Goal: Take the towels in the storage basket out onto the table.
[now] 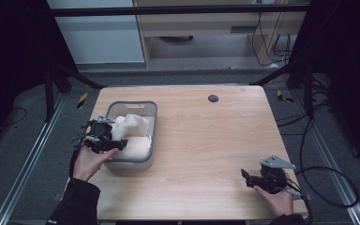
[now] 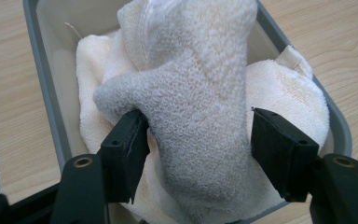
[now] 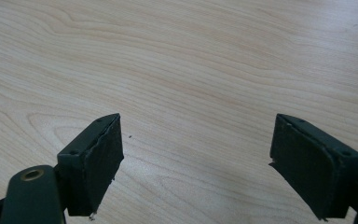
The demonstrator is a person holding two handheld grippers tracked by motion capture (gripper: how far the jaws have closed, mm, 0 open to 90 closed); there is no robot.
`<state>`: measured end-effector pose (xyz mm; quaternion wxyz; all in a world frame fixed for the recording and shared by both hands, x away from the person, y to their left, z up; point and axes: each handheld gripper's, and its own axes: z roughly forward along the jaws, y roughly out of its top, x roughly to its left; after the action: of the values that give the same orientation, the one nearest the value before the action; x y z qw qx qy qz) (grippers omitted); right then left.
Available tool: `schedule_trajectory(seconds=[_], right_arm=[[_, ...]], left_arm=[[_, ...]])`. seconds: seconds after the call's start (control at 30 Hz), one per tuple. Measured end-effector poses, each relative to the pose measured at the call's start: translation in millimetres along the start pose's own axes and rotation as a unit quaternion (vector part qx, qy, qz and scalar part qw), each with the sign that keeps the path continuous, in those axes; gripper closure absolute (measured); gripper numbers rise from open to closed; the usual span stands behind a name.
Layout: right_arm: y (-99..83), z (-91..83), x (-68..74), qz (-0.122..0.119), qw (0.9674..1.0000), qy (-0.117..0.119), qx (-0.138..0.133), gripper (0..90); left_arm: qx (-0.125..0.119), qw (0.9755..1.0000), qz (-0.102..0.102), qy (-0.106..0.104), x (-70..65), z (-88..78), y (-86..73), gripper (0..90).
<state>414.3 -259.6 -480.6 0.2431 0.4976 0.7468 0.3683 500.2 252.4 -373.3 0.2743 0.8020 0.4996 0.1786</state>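
A grey plastic bin (image 1: 145,110) stands on the left part of the wooden table and holds cream-white towels (image 1: 133,133). In the left gripper view a raised fold of towel (image 2: 200,107) stands between the two wide-apart jaws of my left gripper (image 2: 198,149), above the bin's near end; the left jaw touches the cloth, the right one stands a little off it. A hand holds that left gripper (image 1: 108,140) at the bin's left side. My right gripper (image 1: 249,178) is open near the table's front right corner, over bare wood (image 3: 191,93).
The bin's grey rim (image 2: 46,93) frames the towels. A small dark round hole (image 1: 213,98) lies near the table's far edge. Metal rails and cables run along the floor on both sides of the table (image 1: 206,140).
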Motion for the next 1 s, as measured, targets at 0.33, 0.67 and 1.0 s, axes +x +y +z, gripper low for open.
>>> schedule_trajectory(seconds=[0.33, 0.67, 1.0], right_arm=[[-0.2, 0.7, 0.1, -0.004, 1.0000, 0.000, 0.001, 16.7], [-0.2, 0.7, 0.4, -0.002, 1.0000, 0.002, 0.003, 16.7], [0.0, 0.4, 0.3, -0.001, 1.0000, 0.002, 0.004, 16.7]], left_arm=[[0.004, 0.9998, -0.016, -0.007, 2.4, 5.6, -1.3, 51.8], [-0.002, 0.9999, -0.010, -0.003, -1.6, 2.0, 3.1, 64.8], [-0.016, 0.9999, -0.003, -0.003, -1.6, -10.4, 10.0, 67.1]])
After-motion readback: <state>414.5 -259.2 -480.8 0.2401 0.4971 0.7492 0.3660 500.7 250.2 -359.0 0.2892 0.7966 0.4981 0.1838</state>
